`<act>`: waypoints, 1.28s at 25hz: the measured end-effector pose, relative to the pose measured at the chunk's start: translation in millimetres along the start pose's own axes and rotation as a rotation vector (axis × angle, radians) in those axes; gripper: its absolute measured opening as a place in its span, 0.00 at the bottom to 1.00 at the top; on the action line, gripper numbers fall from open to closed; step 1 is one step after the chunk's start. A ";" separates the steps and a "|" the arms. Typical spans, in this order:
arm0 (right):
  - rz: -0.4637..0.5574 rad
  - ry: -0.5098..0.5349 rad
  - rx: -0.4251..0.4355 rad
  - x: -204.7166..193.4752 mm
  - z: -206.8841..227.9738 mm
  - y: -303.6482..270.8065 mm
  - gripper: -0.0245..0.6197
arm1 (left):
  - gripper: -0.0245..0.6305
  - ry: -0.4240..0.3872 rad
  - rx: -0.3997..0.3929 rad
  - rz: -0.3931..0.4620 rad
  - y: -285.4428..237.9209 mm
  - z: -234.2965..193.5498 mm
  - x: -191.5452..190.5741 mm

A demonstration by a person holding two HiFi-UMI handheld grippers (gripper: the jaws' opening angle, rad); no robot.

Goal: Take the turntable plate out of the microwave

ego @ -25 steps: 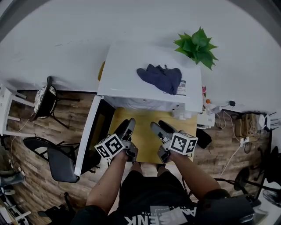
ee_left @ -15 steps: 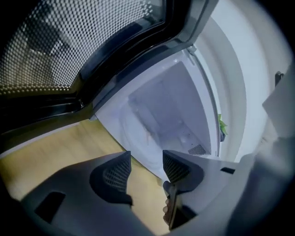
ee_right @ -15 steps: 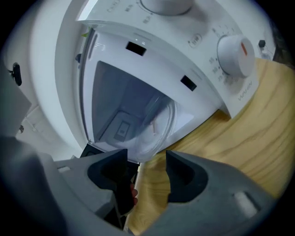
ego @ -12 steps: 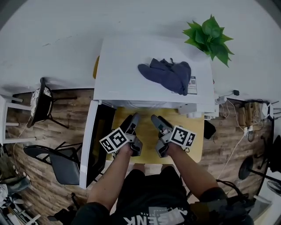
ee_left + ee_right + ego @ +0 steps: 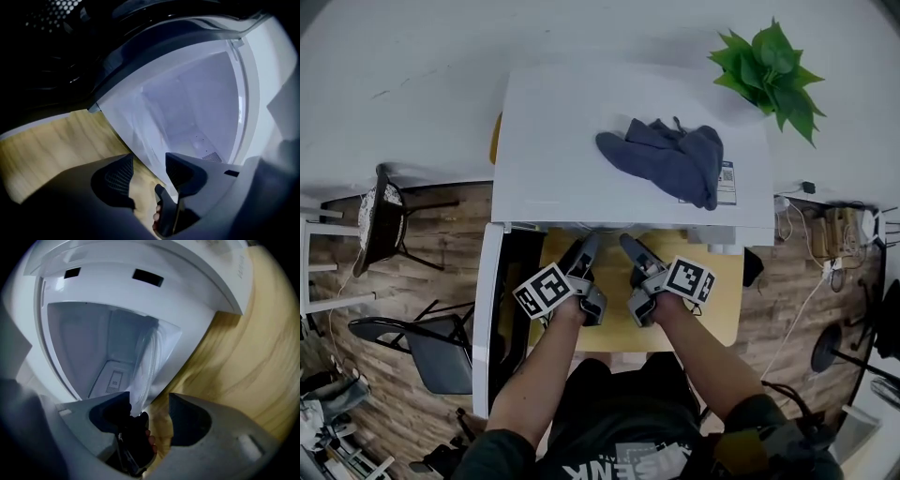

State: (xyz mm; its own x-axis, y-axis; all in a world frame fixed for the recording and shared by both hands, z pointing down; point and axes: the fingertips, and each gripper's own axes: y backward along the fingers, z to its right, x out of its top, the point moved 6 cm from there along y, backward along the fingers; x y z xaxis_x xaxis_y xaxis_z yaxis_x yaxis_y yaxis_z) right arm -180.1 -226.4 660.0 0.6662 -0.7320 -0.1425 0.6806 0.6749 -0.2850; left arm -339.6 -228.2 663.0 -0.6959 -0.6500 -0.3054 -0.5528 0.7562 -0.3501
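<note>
I am holding the left gripper (image 5: 149,164) and the right gripper (image 5: 149,404) side by side at the mouth of the microwave (image 5: 581,122), both pointing into its white cavity; the black-lined door (image 5: 492,309) is hanging wide open to my left, so opening is done, and I am judging this to be the reach-in step, with the grip not yet made.

Both pairs of jaws are standing apart and gripping nothing; between each pair only the wooden table (image 5: 712,300) and the cavity's front lip are showing.

The glass turntable plate (image 5: 149,357) is lying on the cavity floor, inside the microwave; in the right gripper view it is showing as a pale translucent disc seen almost edge-on, its near rim just beyond my jaw tips; whether a tip is touching it I cannot tell.

Next, I am thinking, each gripper needs to slide one jaw under the near rim and one over it, on either side of the middle; both then need to close gently, since glass is slippery and heavy; after that the plate needs lifting off its hub and drawing straight out level, clear of the door frame, onto the table.
</note>
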 end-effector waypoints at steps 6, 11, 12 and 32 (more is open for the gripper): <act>0.020 -0.076 0.044 1.9 0.3 -18.0 0.42 | 0.34 0.064 -0.049 -0.025 -10.5 2.5 0.9; 0.028 -0.178 0.023 2.1 4.0 -27.5 0.42 | 0.34 0.090 -0.035 -0.009 -15.9 -0.1 5.6; 0.027 -0.185 0.022 2.6 4.5 -29.4 0.42 | 0.34 0.091 -0.044 -0.012 -17.9 0.9 5.9; 0.057 -0.250 -0.019 3.3 7.8 -38.2 0.34 | 0.16 0.117 -0.050 0.054 -17.8 1.5 -1.4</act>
State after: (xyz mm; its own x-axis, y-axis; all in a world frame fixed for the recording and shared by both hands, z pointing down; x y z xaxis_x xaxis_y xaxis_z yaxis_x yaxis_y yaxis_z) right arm -201.5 -253.9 677.8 0.7595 -0.6456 0.0794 0.6356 0.7106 -0.3017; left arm -328.1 -240.9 668.2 -0.7723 -0.5973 -0.2163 -0.5332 0.7946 -0.2905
